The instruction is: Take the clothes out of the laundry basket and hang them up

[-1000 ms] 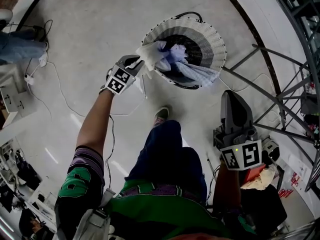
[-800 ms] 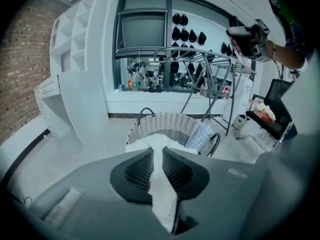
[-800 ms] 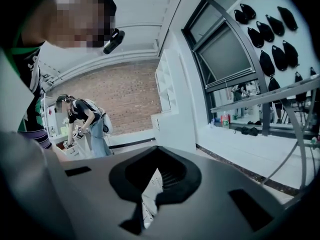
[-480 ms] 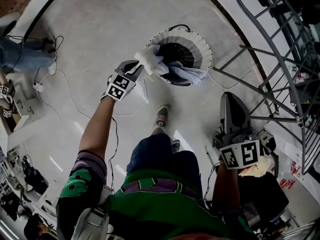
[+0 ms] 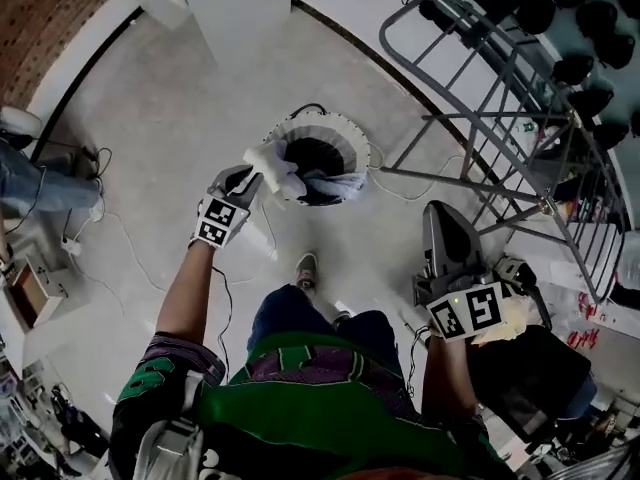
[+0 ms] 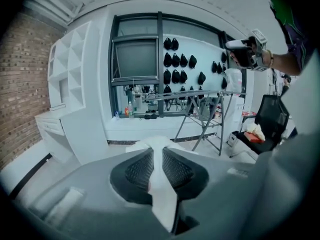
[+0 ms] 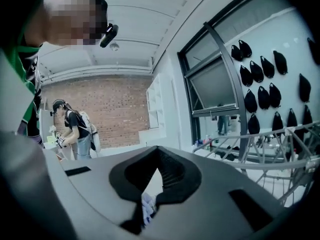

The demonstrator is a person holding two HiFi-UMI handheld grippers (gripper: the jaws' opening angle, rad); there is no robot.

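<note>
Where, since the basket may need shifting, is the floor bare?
Bare floor lies between the laundry basket and the white cabinet, and left toward the brick wall. Crowded: drying rack legs right of the basket, cables along the left edge.

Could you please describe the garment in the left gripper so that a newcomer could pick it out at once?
Start at the round woven laundry basket on the floor, left of the metal drying rack. At its left rim the left gripper is shut on a bunched white cloth. It is the only piece held above the rim; the bluish piece lies in the basket.
</note>
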